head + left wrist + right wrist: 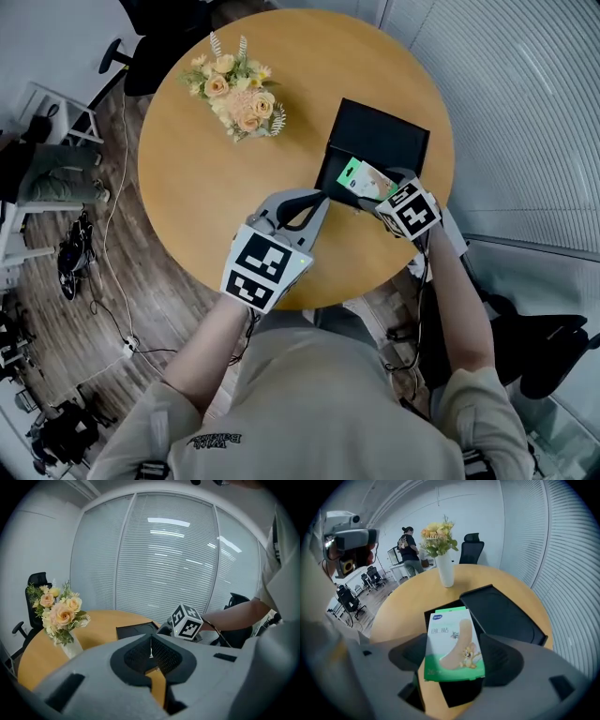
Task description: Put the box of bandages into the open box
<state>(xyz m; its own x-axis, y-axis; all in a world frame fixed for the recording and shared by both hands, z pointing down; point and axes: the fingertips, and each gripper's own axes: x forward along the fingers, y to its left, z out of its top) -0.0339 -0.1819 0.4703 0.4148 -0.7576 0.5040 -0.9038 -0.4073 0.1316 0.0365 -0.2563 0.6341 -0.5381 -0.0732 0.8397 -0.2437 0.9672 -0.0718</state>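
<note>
The right gripper (373, 195) clamps the cartoon-mouse bandage box (452, 644), lettering unreadable, over the open box (375, 136). The left gripper (151, 644) sits closed, empty.

Grey left tool (151, 644), right tool (454, 658), black-and-white marker cubes (265, 267), beige T-shirt (319, 403).

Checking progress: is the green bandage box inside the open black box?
Out: right gripper grips the green bandage box over the open black box.
</note>
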